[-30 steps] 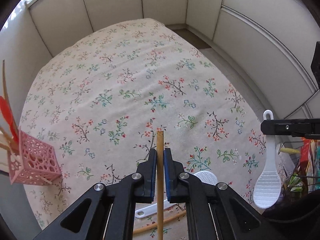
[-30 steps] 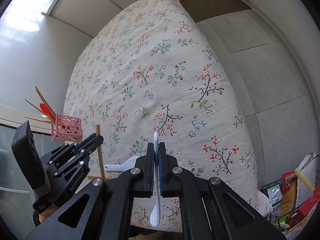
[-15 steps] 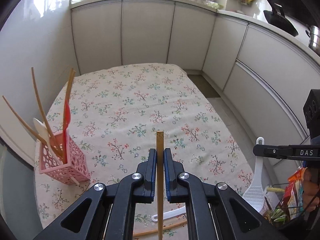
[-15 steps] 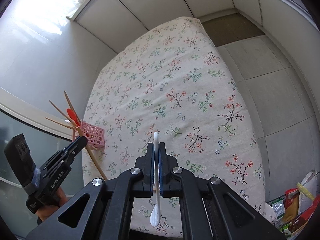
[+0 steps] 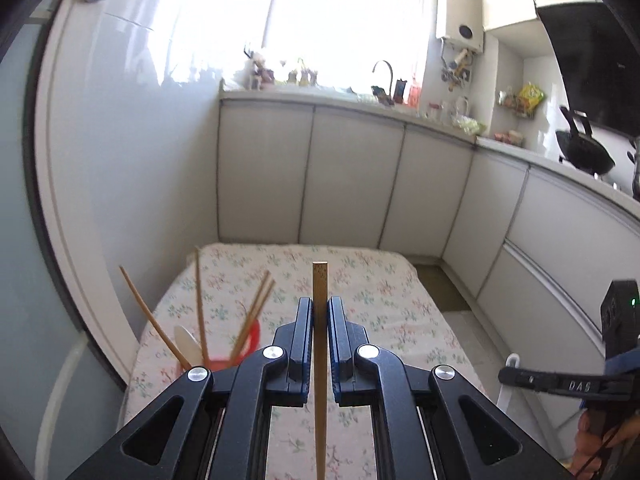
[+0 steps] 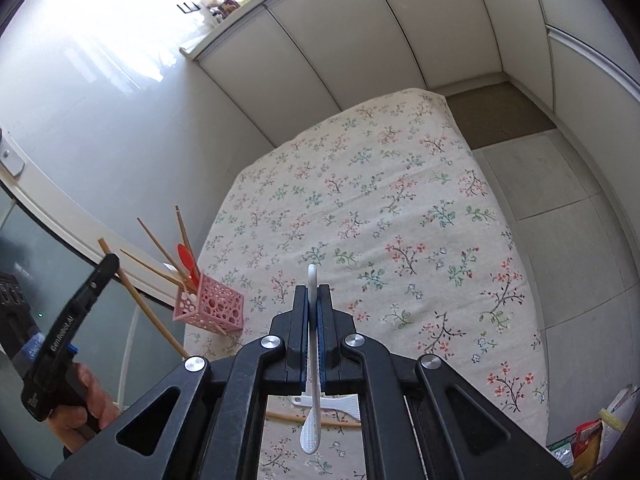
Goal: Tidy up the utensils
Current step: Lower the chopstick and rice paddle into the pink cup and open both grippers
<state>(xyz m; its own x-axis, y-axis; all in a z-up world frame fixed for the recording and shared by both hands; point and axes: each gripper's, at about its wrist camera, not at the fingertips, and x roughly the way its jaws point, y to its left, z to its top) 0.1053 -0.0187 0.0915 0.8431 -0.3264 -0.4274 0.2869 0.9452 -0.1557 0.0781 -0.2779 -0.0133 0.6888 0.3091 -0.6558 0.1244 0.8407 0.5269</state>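
My left gripper (image 5: 320, 309) is shut on a wooden chopstick (image 5: 320, 280) that stands upright between its pads. Below and to its left is the pink lattice holder (image 5: 218, 365), with several chopsticks and spoons sticking out. In the right wrist view my right gripper (image 6: 313, 292) is shut on the handle of a white rice paddle (image 6: 311, 428), head hanging down. The pink holder (image 6: 212, 306) sits near the table's left edge. The left gripper (image 6: 109, 262) hovers left of it with its chopstick (image 6: 154, 320) slanting down. A second white paddle (image 6: 340, 402) and a chopstick (image 6: 280, 416) lie on the floral tablecloth (image 6: 380, 200).
White cabinets (image 5: 352, 176) wrap around the far and right sides of the table. A black wok (image 5: 584, 156) sits on the counter at the right. Bags of groceries (image 6: 592, 436) stand on the tiled floor (image 6: 560, 220) beside the table.
Both grippers have risen above the table with their utensils. The left one tilted up and moved toward the pink holder, which now lies close below it.
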